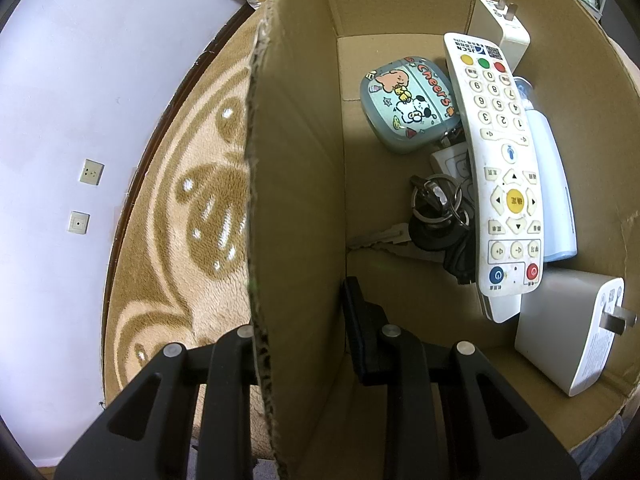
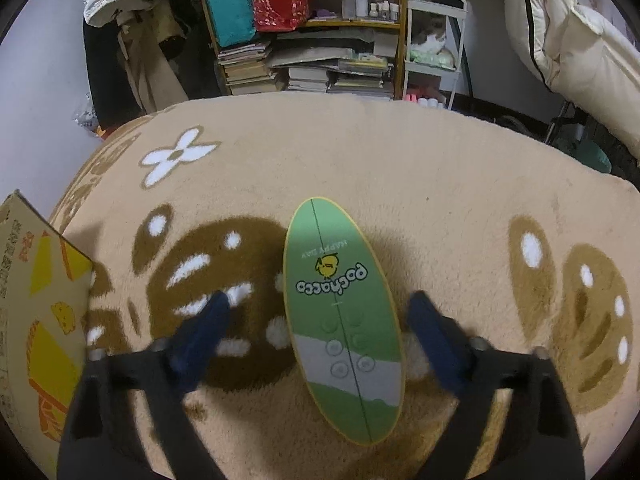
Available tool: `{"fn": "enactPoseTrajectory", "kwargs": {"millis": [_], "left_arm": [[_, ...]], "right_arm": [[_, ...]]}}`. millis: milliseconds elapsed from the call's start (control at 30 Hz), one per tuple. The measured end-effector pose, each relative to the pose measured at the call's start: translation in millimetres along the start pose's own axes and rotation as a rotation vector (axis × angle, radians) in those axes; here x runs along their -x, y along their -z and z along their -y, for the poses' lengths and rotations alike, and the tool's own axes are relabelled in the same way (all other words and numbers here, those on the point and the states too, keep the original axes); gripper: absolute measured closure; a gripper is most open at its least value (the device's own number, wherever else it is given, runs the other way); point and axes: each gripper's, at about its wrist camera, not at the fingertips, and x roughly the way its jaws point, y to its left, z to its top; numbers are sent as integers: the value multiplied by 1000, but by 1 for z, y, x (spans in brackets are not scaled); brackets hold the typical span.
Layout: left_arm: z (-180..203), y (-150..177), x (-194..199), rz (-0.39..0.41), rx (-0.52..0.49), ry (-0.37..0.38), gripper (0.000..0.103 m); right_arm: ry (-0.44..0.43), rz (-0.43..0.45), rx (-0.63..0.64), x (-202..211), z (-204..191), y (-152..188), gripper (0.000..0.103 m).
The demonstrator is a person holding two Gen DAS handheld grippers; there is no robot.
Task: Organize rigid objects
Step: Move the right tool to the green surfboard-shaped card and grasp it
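The cardboard box (image 1: 296, 184) stands on a beige patterned blanket. Inside lie a white remote (image 1: 496, 168), a cartoon case (image 1: 408, 108), a bunch of keys (image 1: 436, 216), two white plug chargers (image 1: 568, 336) (image 1: 500, 28) and a light-blue flat device (image 1: 556, 184). My left gripper (image 1: 304, 304) straddles the box's side wall, shut on it; one black finger (image 1: 360, 320) presses the inner face, the other is hidden outside. In the right wrist view a green oval case (image 2: 340, 320) lies on the blanket. My right gripper (image 2: 320, 304) is open, a blue finger on each side of it, apart from it.
The box's printed outer side (image 2: 36, 300) shows at the left edge of the right wrist view. Beyond the blanket (image 2: 440, 184) are stacked books and a shelf (image 2: 320, 68), hanging clothes, and bedding at the right. A white wall with sockets (image 1: 91, 172) lies left of the box.
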Motion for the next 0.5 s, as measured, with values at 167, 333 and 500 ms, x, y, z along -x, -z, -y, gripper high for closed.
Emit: {"fn": "enactPoseTrajectory", "kwargs": {"millis": [167, 333, 500], "left_arm": [[-1, 0, 0, 0, -1, 0, 78], [-2, 0, 0, 0, 0, 0, 78], [-2, 0, 0, -1, 0, -1, 78]], "right_arm": [[-7, -13, -3, -9, 2, 4, 21], [31, 6, 4, -8, 1, 5, 43], [29, 9, -3, -6, 3, 2, 44]]}}
